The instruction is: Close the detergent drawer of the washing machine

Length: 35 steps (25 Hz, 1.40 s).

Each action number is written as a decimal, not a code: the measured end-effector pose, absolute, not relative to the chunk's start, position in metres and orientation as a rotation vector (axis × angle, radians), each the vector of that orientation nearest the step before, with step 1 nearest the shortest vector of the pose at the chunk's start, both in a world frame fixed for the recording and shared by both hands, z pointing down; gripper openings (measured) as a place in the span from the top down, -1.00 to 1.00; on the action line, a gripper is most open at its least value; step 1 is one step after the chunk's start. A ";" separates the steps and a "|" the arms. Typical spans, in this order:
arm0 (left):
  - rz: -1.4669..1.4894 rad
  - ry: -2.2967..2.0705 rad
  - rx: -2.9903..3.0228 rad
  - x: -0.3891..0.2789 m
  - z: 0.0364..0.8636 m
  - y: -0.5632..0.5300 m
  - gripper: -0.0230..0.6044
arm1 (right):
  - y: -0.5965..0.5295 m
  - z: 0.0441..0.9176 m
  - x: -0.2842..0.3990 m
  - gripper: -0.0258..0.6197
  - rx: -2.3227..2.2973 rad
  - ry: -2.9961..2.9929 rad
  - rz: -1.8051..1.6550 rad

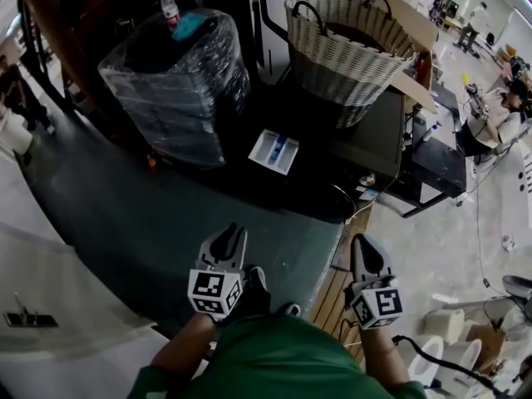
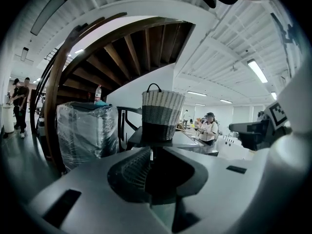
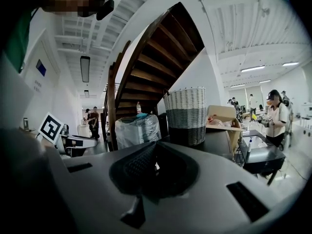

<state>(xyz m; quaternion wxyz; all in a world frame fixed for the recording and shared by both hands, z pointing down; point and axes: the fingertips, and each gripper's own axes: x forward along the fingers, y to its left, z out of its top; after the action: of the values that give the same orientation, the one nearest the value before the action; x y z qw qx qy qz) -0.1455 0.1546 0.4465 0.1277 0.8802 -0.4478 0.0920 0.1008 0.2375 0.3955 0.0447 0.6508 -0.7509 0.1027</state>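
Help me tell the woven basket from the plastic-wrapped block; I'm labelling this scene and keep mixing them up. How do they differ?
The woven basket is round and open-topped, with handles; the plastic-wrapped block is boxy and sealed in clear film. The basket is pale above and darker below; the block is dark all over. A bottle stands on the block, none on the basket. Both stand upright.

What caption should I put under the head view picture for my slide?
Left gripper and right gripper, shut and empty, hang short of the open detergent drawer.
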 end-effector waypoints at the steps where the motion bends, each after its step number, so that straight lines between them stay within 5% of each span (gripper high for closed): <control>1: 0.273 -1.292 2.565 -0.146 0.449 0.144 0.65 | 0.226 0.394 0.098 0.85 1.990 -2.289 0.314; 18: 0.367 -1.117 2.571 -0.144 0.519 0.015 0.65 | 0.105 0.400 0.065 0.85 2.007 -2.167 0.308; 35: 0.808 -1.143 2.506 -0.083 0.630 -0.050 0.65 | -0.022 0.443 0.129 0.85 1.799 -2.341 0.411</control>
<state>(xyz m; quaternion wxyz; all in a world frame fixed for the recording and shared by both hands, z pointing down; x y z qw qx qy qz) -0.0829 -0.0496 0.6296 0.1353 0.8649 -0.3946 0.2790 0.1295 -0.0220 0.4430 0.0803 0.6016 -0.7827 0.1376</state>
